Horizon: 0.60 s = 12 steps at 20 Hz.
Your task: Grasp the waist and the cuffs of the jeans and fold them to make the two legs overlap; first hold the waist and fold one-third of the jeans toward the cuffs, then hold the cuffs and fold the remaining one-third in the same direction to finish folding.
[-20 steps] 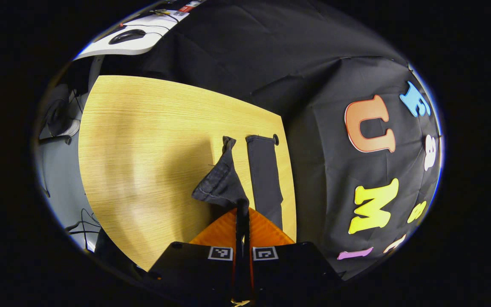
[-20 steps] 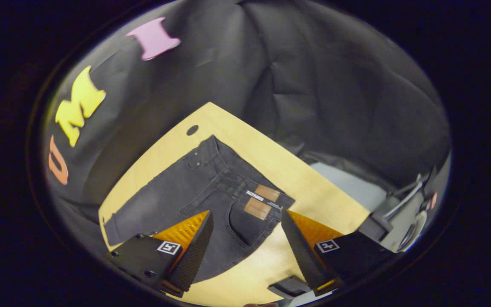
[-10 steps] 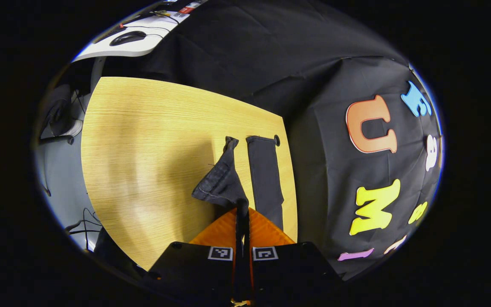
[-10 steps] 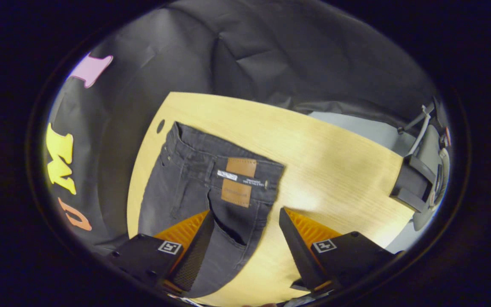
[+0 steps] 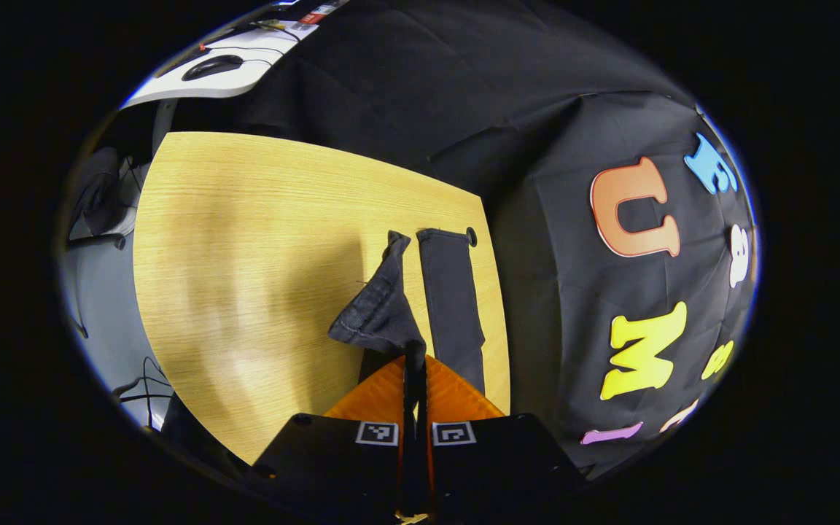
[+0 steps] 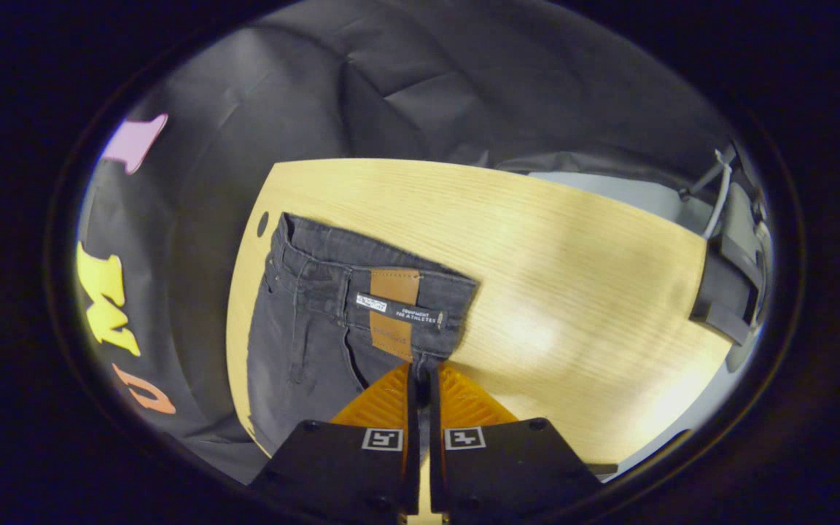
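Left gripper [image 5: 414, 357], pointing along the desk [image 5: 245, 233], is clamped on one jeans [image 5: 380, 306] cuff toward 12 o'clock; I see my right gripper [image 6: 420, 379] closed on the waist.

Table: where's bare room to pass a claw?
The wooden table is bare between the jeans' waist and its edge by the grey equipment; likewise beside the lifted leg in the left gripper view. Crowded along the cloth-wall edge, where the jeans lie.
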{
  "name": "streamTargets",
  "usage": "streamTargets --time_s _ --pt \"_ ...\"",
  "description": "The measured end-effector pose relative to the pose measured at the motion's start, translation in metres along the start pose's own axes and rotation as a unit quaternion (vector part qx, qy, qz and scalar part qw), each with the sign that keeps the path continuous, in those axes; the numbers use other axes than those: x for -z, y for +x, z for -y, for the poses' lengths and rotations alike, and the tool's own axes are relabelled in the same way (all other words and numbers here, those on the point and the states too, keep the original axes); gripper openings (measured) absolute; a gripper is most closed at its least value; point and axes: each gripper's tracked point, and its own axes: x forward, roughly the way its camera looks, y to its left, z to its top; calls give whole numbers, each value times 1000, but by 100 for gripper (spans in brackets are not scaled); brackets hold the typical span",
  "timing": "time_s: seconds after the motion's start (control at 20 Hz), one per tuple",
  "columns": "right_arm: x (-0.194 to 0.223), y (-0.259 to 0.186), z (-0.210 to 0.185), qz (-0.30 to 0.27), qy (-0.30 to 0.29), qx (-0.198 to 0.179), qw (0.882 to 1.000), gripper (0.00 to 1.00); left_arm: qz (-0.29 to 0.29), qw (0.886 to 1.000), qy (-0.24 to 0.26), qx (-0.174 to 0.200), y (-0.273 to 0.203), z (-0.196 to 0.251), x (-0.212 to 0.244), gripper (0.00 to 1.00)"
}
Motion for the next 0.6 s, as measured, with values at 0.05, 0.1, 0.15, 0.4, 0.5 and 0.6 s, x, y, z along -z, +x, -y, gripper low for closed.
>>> streamTargets --time_s 0.05,0.1,0.15,0.4,0.5,0.6 --pt "-1 1 -1 2 3 -6 1000 6 2 1000 -2 -3 1 -2 -2 3" --pt "-1 -1 -2 7 5 -13 1000 6 1 1000 -6 -5 1 -2 -2 3" --pt "-2 -3 -5 14 11 -25 1000 6 1 1000 -10 -5 1 -2 -3 3" --pt "-15 -27 -40 37 27 -103 994 6 7 999 -36 8 2 14 -22 3" --pt "-22 -41 -74 41 30 -133 990 6 9 999 -35 11 5 22 -29 3" --pt "-26 -52 -104 47 21 -158 986 6 8 999 -31 11 14 32 -35 3"
